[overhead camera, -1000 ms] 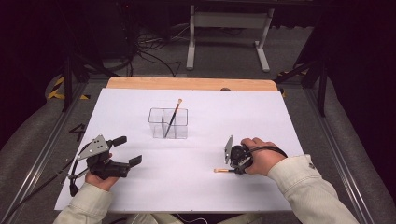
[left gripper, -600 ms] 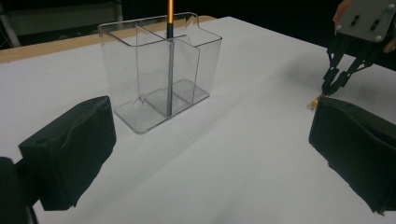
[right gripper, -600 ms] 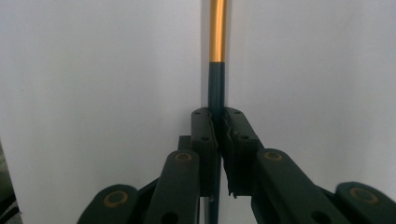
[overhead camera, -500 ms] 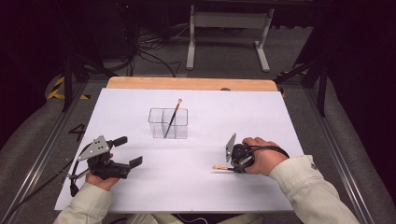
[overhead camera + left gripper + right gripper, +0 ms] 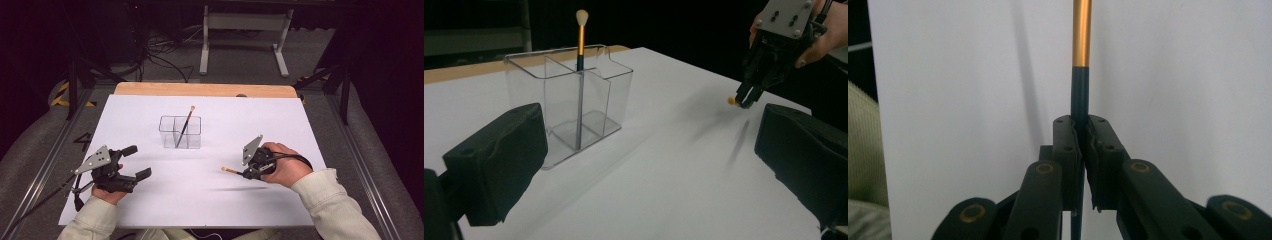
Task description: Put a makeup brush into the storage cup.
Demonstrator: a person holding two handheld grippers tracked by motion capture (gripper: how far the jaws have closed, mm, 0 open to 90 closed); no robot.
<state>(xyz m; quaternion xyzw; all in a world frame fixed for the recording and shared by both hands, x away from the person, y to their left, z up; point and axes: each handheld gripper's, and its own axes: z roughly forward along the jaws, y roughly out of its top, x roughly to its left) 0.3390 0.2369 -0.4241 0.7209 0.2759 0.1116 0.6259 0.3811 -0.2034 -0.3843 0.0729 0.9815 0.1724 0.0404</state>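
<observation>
Right gripper point(image 5: 1081, 132) clamps brush point(image 5: 1081, 75) above table point(image 5: 280, 125); left gripper point(image 5: 136, 162) open

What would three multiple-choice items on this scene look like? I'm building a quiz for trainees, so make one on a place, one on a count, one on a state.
1. Where does the brush in the clear organizer stand?
A. at the middle divider
B. flat on the table
C. outside the organizer

2. How many brushes are in the scene?
A. one
B. two
C. four

3. How is the right gripper?
A. wide open
B. shut on the held brush
C. shut on nothing

Answers: 1 A, the left gripper view shows it upright beside the inner wall. 2 B, one stands in the organizer and one is in the gripper. 3 B, the right gripper view shows the pads pressing the dark handle.
</observation>
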